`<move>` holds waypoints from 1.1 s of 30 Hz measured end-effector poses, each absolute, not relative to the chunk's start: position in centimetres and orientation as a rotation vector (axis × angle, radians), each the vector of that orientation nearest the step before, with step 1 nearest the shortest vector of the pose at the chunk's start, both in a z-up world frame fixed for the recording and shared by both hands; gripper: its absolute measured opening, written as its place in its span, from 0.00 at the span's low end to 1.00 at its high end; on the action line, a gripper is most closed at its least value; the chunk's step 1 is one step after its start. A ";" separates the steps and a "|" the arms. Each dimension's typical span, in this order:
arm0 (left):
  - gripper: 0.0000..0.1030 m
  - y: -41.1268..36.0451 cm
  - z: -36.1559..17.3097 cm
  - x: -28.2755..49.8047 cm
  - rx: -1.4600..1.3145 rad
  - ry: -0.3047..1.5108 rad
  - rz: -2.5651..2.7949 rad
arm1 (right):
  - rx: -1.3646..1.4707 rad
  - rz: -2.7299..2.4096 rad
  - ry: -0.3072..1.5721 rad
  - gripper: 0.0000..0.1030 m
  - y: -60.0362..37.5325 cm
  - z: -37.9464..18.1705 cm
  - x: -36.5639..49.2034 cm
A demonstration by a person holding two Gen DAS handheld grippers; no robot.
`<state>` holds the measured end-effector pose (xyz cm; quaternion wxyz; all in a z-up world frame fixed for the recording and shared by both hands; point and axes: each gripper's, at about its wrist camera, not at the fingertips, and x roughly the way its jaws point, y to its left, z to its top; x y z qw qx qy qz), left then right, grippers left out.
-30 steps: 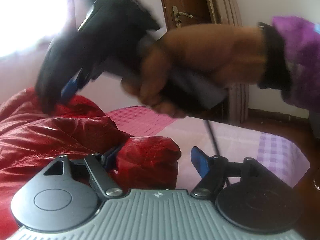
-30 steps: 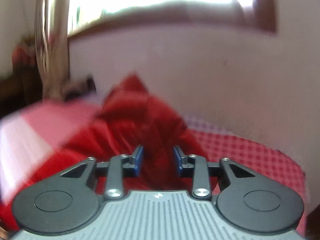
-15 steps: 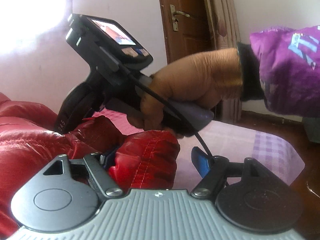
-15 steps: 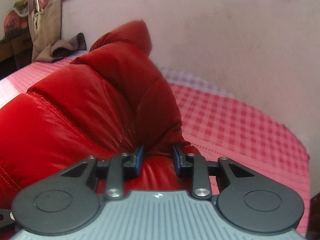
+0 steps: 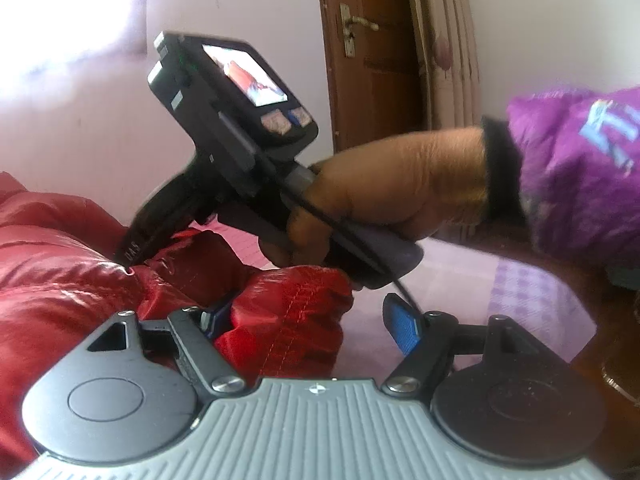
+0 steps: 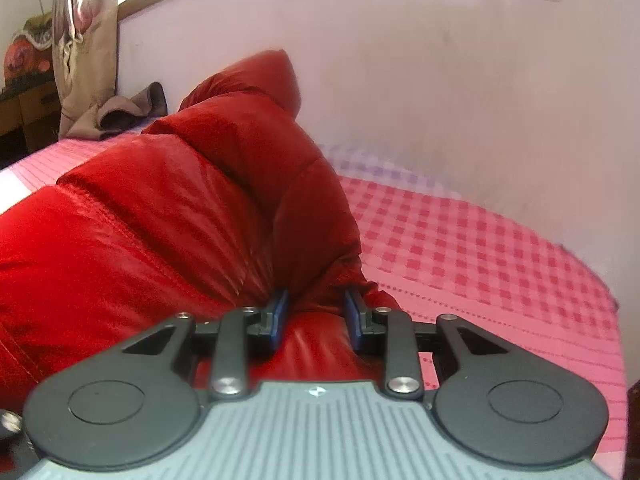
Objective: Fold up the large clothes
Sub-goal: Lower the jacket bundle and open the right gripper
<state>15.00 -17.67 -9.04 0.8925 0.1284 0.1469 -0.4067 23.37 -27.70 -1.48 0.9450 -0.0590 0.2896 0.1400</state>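
Observation:
A shiny red puffer jacket (image 5: 60,292) lies bunched on the bed; it also fills the left of the right wrist view (image 6: 160,208). My left gripper (image 5: 308,320) is open, with a red padded fold (image 5: 292,312) lying between its blue pads, against the left one. The right pad (image 5: 402,326) stands free of the cloth. My right gripper (image 6: 316,316) is shut on a bunched fold of the red jacket. In the left wrist view the right gripper's body (image 5: 224,152) is seen from the side, held by a hand (image 5: 396,196), its tip down on the jacket.
The bed has a pink and red checked sheet (image 6: 480,248). A white wall (image 6: 440,80) runs along the bed's far side. A brown cloth (image 6: 120,112) lies at the bed's far left by a curtain (image 6: 84,40). A wooden door (image 5: 368,48) stands behind.
The right gripper has come down from mid-air onto the jacket and now holds steady. The left gripper has kept still and open.

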 end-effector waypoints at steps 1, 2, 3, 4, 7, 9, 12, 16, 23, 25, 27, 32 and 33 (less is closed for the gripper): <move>0.72 -17.3 -8.7 14.6 0.257 0.300 -0.848 | -0.120 0.280 0.592 0.29 -27.7 -1.4 23.3; 0.72 -16.9 -8.4 14.2 0.254 0.294 -0.849 | -0.118 0.277 0.592 0.29 -27.8 -1.6 23.4; 0.72 -16.6 -8.2 13.8 0.257 0.287 -0.849 | -0.121 0.271 0.590 0.29 -27.7 -1.6 23.4; 0.72 -16.4 -7.9 13.3 0.260 0.276 -0.847 | -0.125 0.264 0.587 0.29 -27.6 -1.7 23.3; 0.72 -15.8 -7.6 12.9 0.265 0.272 -0.846 | -0.118 0.245 0.575 0.29 -27.4 -1.7 23.1; 0.69 -15.9 -7.9 13.0 0.288 0.278 -0.834 | -0.115 0.235 0.569 0.29 -27.2 -1.7 23.0; 0.67 -16.1 -7.9 13.3 0.280 0.283 -0.843 | -0.122 0.221 0.564 0.29 -26.9 -1.7 22.7; 0.66 -16.7 -8.6 14.0 0.304 0.304 -0.840 | -0.127 0.215 0.561 0.29 -27.0 -1.7 22.6; 0.65 -16.6 -9.8 14.5 0.314 0.325 -0.833 | -0.053 0.198 0.519 0.29 -27.6 -2.8 22.0; 0.66 -16.5 -9.7 14.4 0.307 0.326 -0.835 | -0.055 0.191 0.518 0.29 -27.5 -2.6 22.0; 0.66 -16.4 -9.4 14.4 0.296 0.331 -0.839 | -0.082 0.181 0.524 0.29 -27.1 -2.4 22.0; 0.66 -15.7 -7.8 13.6 0.255 0.323 -0.844 | -0.111 0.162 0.536 0.29 -26.5 -2.0 22.1; 0.66 -15.4 -7.5 13.3 0.242 0.317 -0.849 | -0.112 0.159 0.537 0.29 -26.5 -1.9 22.1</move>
